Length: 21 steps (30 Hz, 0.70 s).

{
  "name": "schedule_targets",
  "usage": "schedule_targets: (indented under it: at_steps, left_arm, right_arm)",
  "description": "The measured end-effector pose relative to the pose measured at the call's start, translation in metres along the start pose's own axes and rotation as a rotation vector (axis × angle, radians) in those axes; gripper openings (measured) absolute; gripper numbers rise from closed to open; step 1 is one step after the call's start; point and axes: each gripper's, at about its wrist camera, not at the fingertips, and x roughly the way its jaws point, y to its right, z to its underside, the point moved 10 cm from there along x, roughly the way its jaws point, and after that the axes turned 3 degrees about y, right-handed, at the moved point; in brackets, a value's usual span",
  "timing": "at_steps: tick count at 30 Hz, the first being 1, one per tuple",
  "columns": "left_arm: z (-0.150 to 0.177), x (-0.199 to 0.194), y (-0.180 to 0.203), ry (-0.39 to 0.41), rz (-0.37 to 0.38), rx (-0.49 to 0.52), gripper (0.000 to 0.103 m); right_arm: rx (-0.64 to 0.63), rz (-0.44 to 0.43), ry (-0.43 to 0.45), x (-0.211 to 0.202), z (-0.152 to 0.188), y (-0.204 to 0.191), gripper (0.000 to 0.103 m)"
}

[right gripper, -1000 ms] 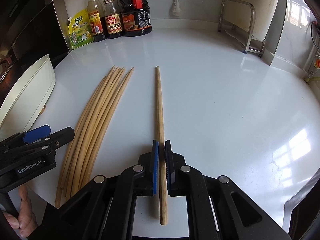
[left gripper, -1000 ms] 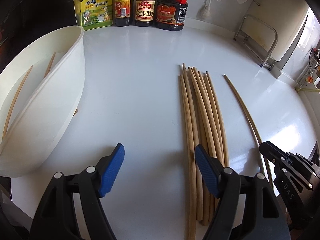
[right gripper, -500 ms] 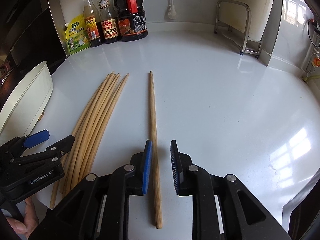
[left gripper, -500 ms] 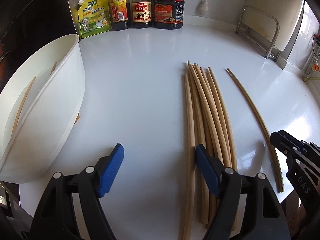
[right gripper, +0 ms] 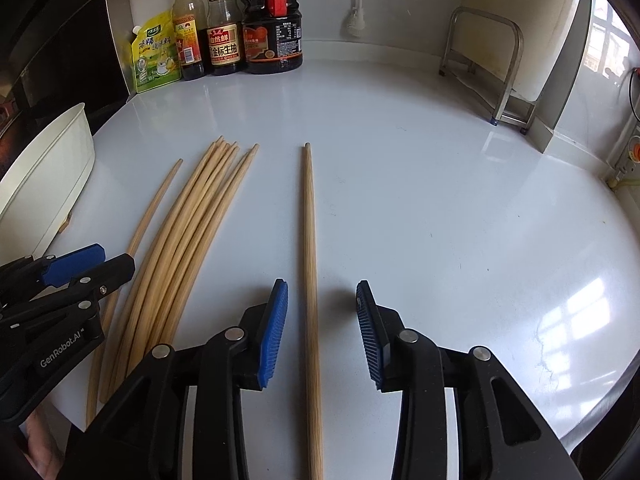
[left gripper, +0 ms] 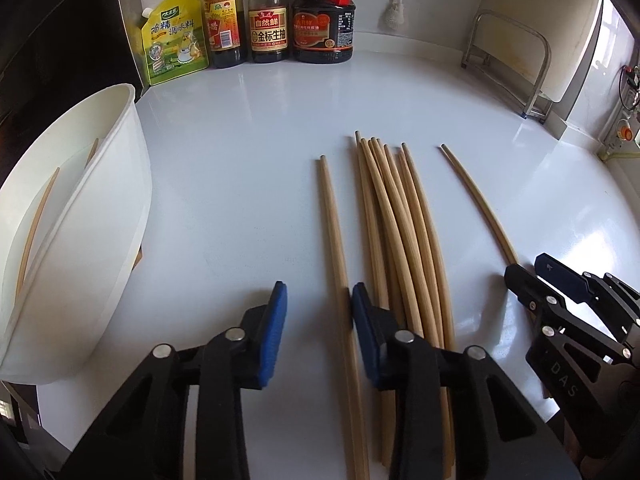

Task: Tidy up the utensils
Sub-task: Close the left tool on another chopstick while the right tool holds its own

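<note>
A bundle of several wooden chopsticks (left gripper: 400, 240) lies on the white counter (left gripper: 240, 160). One chopstick (left gripper: 334, 232) lies apart on the bundle's left, between the closing jaws of my left gripper (left gripper: 320, 320). It rests against the right pad, and the left pad stands clear of it. Another lone chopstick (right gripper: 309, 220) lies on the counter between the opening jaws of my right gripper (right gripper: 322, 320), with neither pad touching it. A white tub (left gripper: 100, 220) at the left holds two chopsticks (left gripper: 38, 216).
Sauce bottles (left gripper: 280, 20) and a yellow pouch (left gripper: 174, 44) stand along the back wall. A metal rack (left gripper: 512, 60) stands at the back right. The right gripper's tips (left gripper: 536, 272) sit just right of the bundle, over the lone chopstick (left gripper: 476, 200).
My right jaws let go of the lone chopstick and spread wide. My left jaws narrowed, and one chopstick now lies apart on the left of the bundle.
</note>
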Motion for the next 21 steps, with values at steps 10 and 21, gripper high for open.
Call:
schedule_targets:
  at_steps: [10,21]
  left_arm:
    - [0.005,-0.002,0.003,-0.019,0.072,-0.036,0.007]
    - [0.006,-0.025,0.004,-0.007,0.108,-0.051,0.007]
  right_arm:
    - [0.004,-0.04,0.001,-0.002,-0.001,-0.008,0.006]
    - [0.092,-0.13,0.042,-0.028,-0.001,-0.014,0.006]
